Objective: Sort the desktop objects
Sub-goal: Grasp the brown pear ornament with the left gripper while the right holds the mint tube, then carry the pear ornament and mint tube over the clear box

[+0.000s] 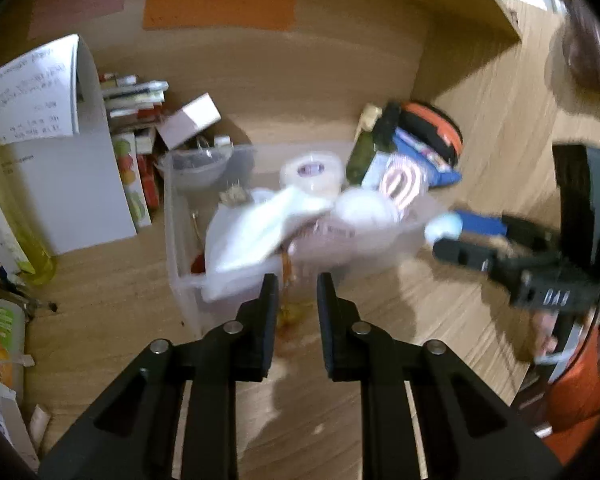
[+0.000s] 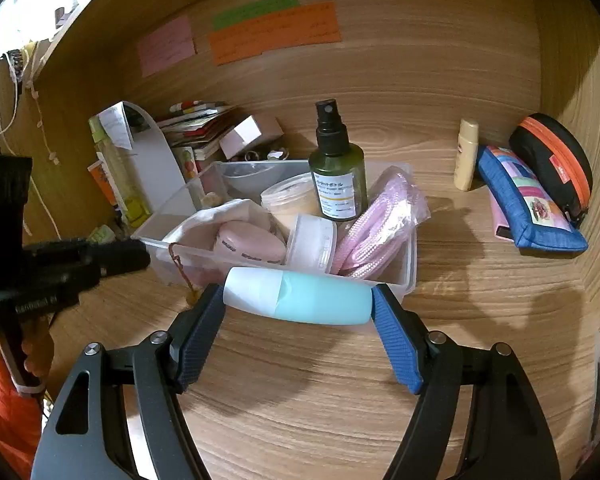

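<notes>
My right gripper is shut on a light blue squeeze bottle, held sideways just in front of the clear plastic bin. The bin holds a green spray bottle, a white jar, a pink case, a pink bagged item and a white cloth bag. My left gripper is nearly shut and empty, just before the bin's near wall. The right gripper with the bottle shows in the left wrist view.
A blue pouch, a black and orange case and a small cream bottle lie at the right. Books, a white folder and a small box stand at the back left. Sticky notes are on the back wall.
</notes>
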The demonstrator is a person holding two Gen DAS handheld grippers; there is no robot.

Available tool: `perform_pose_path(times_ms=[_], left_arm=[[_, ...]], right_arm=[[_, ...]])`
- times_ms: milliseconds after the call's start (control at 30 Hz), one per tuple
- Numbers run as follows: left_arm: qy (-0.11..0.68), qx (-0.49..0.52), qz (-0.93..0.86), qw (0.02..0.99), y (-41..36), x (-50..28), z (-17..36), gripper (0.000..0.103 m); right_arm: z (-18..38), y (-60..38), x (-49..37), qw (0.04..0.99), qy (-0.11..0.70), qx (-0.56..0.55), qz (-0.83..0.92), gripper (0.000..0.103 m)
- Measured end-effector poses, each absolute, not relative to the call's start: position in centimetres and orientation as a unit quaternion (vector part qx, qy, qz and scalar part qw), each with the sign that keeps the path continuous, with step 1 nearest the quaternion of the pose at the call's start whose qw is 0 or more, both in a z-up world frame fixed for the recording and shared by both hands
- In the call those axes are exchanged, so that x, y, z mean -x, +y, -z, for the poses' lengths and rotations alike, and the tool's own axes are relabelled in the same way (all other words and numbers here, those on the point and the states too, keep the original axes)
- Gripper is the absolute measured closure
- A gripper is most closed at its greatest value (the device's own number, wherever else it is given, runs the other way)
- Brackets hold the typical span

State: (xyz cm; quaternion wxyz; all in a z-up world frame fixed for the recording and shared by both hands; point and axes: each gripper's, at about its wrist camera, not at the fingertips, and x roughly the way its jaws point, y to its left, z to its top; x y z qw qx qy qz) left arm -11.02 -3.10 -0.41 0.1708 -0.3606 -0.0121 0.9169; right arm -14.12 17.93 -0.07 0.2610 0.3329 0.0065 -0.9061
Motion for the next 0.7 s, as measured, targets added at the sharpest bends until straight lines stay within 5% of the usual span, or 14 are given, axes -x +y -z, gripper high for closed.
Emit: perform_pose_path(times_ms=[167, 533, 700], left_arm=[[0.017, 0.405, -0.900, 0.161, -2.7, 11.7, 3.3, 0.085], [0.008, 0.432, -0.887, 0.165, -1.8, 13.9, 5.7, 0.052], [-0.015, 0.452, -0.876, 0.166, -1.4, 15.2, 6.7, 0.051]], right_arm=[[0.4, 17.9, 14.9, 0.256, 0.005, -0.341, 0.904, 0.032], [-1.0, 17.6, 15.2, 0.248, 0.021, -0.318, 0.915, 0.032], [-1.1, 17.2, 16.2, 0.244, 0.024, -0.317, 0.916, 0.032]])
